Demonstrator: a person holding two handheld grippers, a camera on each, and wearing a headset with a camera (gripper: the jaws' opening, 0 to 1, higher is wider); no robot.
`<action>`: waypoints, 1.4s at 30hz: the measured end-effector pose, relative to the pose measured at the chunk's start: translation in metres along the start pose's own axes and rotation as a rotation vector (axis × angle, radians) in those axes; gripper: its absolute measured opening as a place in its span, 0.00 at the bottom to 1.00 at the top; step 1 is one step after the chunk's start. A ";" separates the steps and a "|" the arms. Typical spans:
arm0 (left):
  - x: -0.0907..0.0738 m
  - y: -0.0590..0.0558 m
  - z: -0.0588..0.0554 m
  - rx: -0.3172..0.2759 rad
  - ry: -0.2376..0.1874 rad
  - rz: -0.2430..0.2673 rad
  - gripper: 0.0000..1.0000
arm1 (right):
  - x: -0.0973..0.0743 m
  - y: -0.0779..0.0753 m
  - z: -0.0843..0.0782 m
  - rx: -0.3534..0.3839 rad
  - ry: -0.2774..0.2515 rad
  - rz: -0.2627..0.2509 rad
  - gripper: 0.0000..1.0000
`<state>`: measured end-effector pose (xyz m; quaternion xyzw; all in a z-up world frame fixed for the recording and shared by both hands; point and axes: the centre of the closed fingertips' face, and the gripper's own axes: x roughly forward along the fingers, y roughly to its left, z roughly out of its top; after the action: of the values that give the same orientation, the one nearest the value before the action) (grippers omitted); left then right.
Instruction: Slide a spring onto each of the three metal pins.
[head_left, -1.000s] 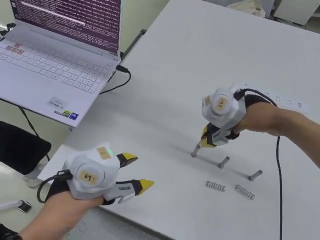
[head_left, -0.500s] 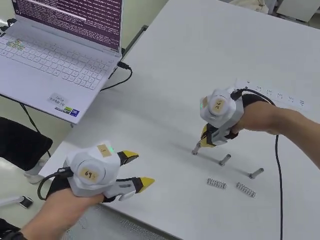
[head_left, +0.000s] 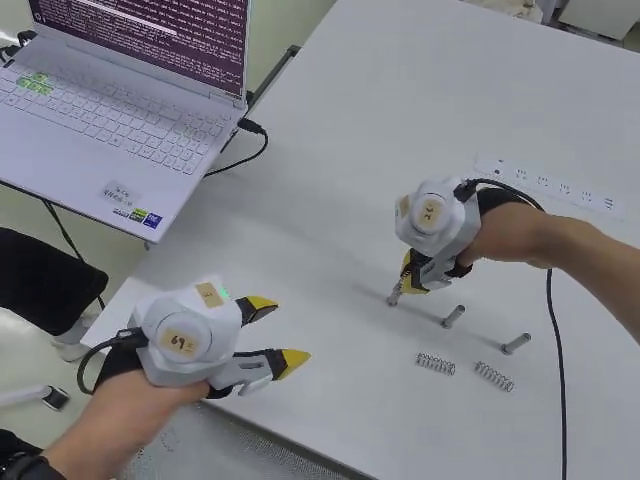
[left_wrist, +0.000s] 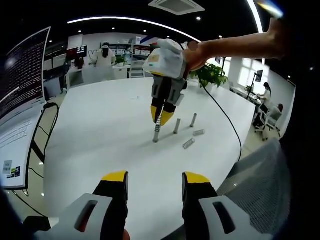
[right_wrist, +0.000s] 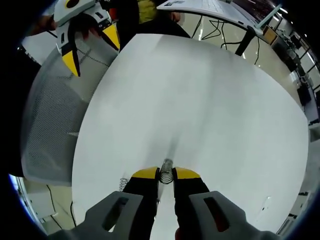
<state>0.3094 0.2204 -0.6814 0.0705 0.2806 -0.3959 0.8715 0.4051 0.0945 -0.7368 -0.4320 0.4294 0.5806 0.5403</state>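
Head view: on a white table (head_left: 400, 120), the right gripper (head_left: 412, 282) points steeply down right of centre. Its yellow jaw tips are closed narrowly just above the first pin (head_left: 394, 297), the leftmost of three upright pins. It is probably lined up this way so that a spring can drop over the pin's top. The second pin (head_left: 452, 317) and third pin (head_left: 515, 344) stand bare to the lower right. Two loose springs (head_left: 435, 364) lie flat just below the pins and wait their turn. The left gripper (head_left: 278, 333) hovers at the lower left near the table edge, well apart from the pins, with its jaws spread wide and empty, apparently idle. A laptop (head_left: 120, 100) sits open in the upper left.

Left gripper view: the left gripper's own jaws rise wide apart from the bottom, holding nothing. At centre the right gripper comes down from above, pinching the held spring (left_wrist: 158, 120) directly over the first pin. The spring's lower end meets the pin or sits just over it; I cannot tell which.

Right gripper view: at bottom centre the jaws are narrow, gripping the held spring end-on so that its bore faces down towards the table. The left gripper shows in the upper left.
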 end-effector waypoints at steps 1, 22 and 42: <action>0.000 0.000 0.000 0.001 -0.001 0.001 0.38 | 0.001 0.000 0.000 0.000 0.001 0.001 0.09; 0.000 0.000 0.007 0.001 -0.014 -0.003 0.41 | 0.020 0.000 -0.005 -0.016 0.037 0.005 0.10; 0.000 -0.002 0.008 -0.002 -0.015 -0.005 0.40 | 0.012 0.000 -0.002 -0.016 0.029 -0.022 0.17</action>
<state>0.3116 0.2162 -0.6742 0.0658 0.2745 -0.3984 0.8727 0.4047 0.0962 -0.7490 -0.4493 0.4278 0.5718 0.5367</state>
